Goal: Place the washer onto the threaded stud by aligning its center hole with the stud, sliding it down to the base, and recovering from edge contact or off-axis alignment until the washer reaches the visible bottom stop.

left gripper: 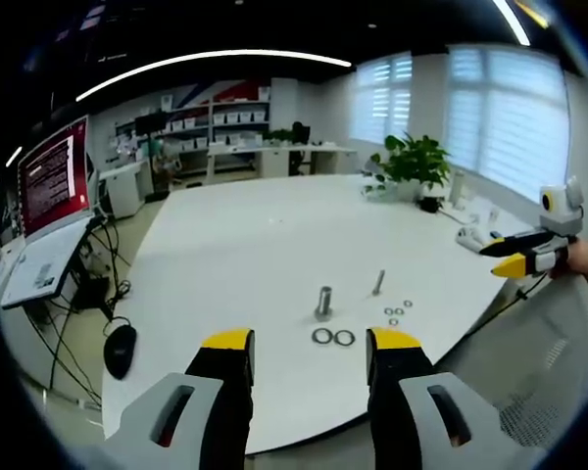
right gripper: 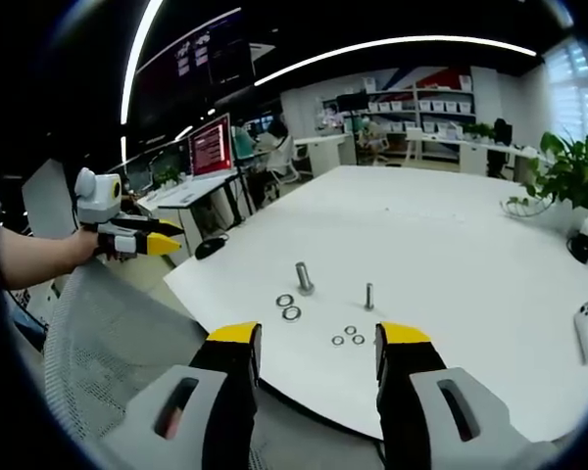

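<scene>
Left gripper view has both washers [left gripper: 333,337] flat on the white table [left gripper: 255,255] beside the threaded stud [left gripper: 323,302], both grippers gaping empty; thin, stiff, slippery steel, so pinch one by its rim.

The tabletop [left gripper: 274,245] is looking plain white, with the stud [left gripper: 323,301] and washers [left gripper: 333,337] showing up silver-grey on it. Both tongs [left gripper: 309,367] [right gripper: 318,357] are sporting yellow tips over black and grey, and the plant [left gripper: 415,162] is glowing green.

bright ceiling strips [left gripper: 216,61], window [left gripper: 505,117] daylight; soft shadows, edges bowed, mild blur.
</scene>
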